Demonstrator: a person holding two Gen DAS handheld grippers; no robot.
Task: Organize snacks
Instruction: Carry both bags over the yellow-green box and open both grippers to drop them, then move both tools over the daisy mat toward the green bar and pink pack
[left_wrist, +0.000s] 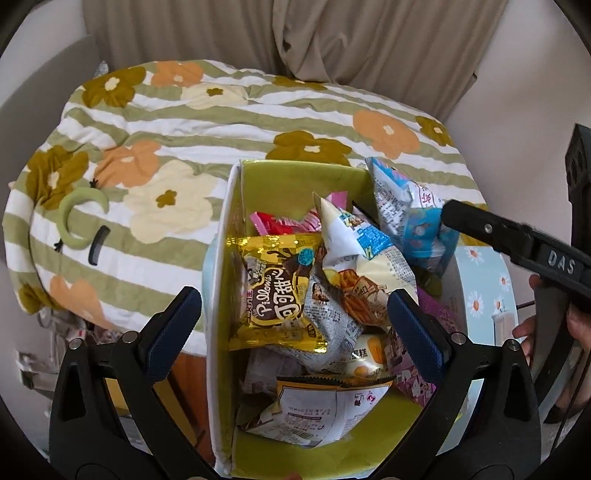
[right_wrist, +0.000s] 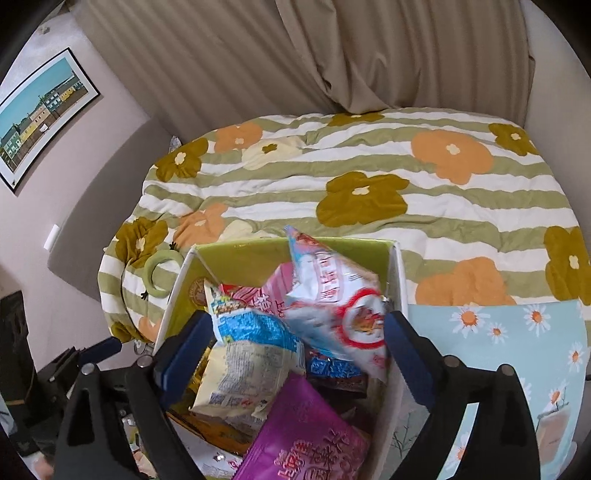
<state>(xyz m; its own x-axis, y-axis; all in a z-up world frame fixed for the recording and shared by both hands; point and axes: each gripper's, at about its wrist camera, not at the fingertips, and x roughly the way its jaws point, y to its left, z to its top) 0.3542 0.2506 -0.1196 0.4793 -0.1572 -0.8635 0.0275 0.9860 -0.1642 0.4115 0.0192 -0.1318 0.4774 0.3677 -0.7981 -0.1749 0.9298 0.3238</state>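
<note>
A white box with a green inside (left_wrist: 258, 177) (right_wrist: 236, 254) stands heaped with several snack packets. My left gripper (left_wrist: 295, 325) hangs open over it, one finger outside the box's left wall and one above the packets. A yellow chocolate packet (left_wrist: 277, 291) lies below, between the fingers, untouched. My right gripper (right_wrist: 295, 350) is open too. A blurred pink, white and blue packet (right_wrist: 332, 306) (left_wrist: 402, 206) lies loose between its fingers on top of the heap, close to the right pad. A purple packet (right_wrist: 303, 435) lies nearest. One right finger (left_wrist: 480, 229) reaches in from the right.
The box sits at the edge of a bed with a green-striped flowered quilt (left_wrist: 221, 122) (right_wrist: 443, 206). A green ring (left_wrist: 77, 218) and a black comb (left_wrist: 99, 245) lie left of the box. A daisy-print surface (right_wrist: 498, 339) lies right of it. Curtains hang behind.
</note>
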